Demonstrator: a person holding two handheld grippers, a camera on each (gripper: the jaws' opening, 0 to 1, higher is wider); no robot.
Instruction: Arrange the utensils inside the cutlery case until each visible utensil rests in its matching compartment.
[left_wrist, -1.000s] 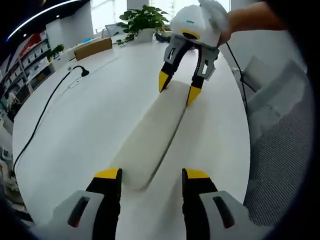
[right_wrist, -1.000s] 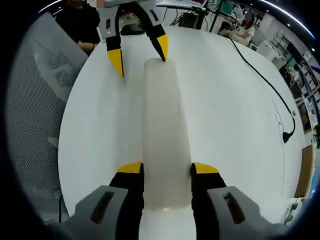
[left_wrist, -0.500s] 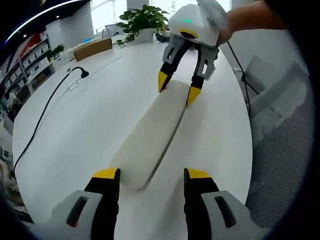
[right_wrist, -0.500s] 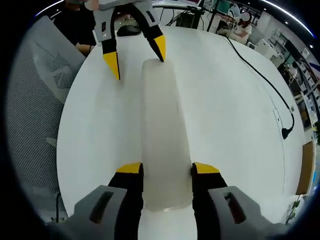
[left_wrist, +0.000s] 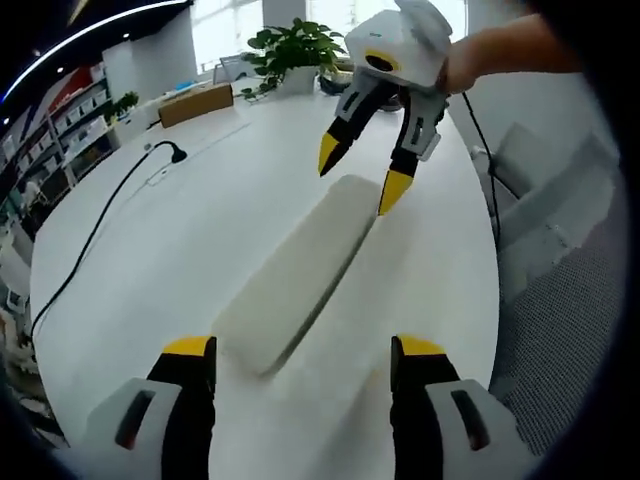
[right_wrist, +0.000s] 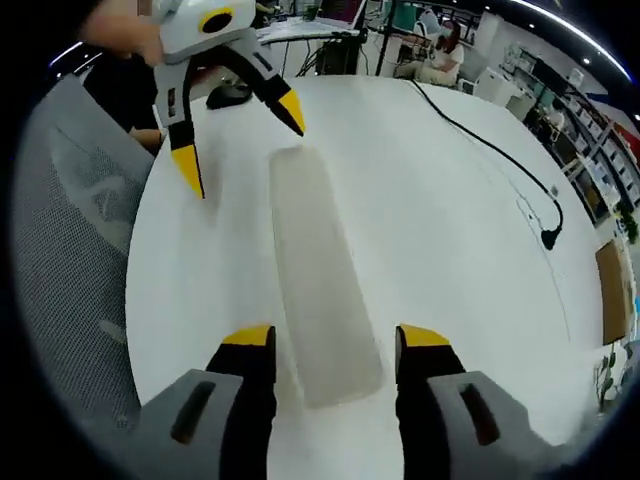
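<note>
- case (left_wrist: 296, 270), long, pale and frosted, lies flat on the white table (left_wrist: 180, 250); its lid is on and nothing inside can be made out.
- in the left gripper view the left gripper (left_wrist: 302, 362) has its yellow-tipped jaws spread wide, wider than the case; the near end of the case lies just ahead of the tips, between their lines, and is not touched by either one.
- at the far end of the case in that same view the right gripper (left_wrist: 361, 172) hangs from a hand, jaws apart, one tip to each side of the case's end and a little above it; no contact is visible.
- in the right gripper view the right gripper (right_wrist: 324, 341) shows its own jaws spread, with the near end of the case (right_wrist: 318, 283) lying between the two tips; a strip of table shows on each side, so it holds nothing.
- the left gripper (right_wrist: 240, 140) appears at the far end in this view, jaws wide, one tip near the case's far corner and the other out over bare table beside it.
- black cable (left_wrist: 95, 225) runs across the table well apart from the case, ending in a plug.
- potted plant (left_wrist: 292, 45) and a brown cardboard box (left_wrist: 196, 103) stand at the table's far edge.
- grey mesh chair (right_wrist: 70, 240) sits beside the table (right_wrist: 450, 230).
</note>
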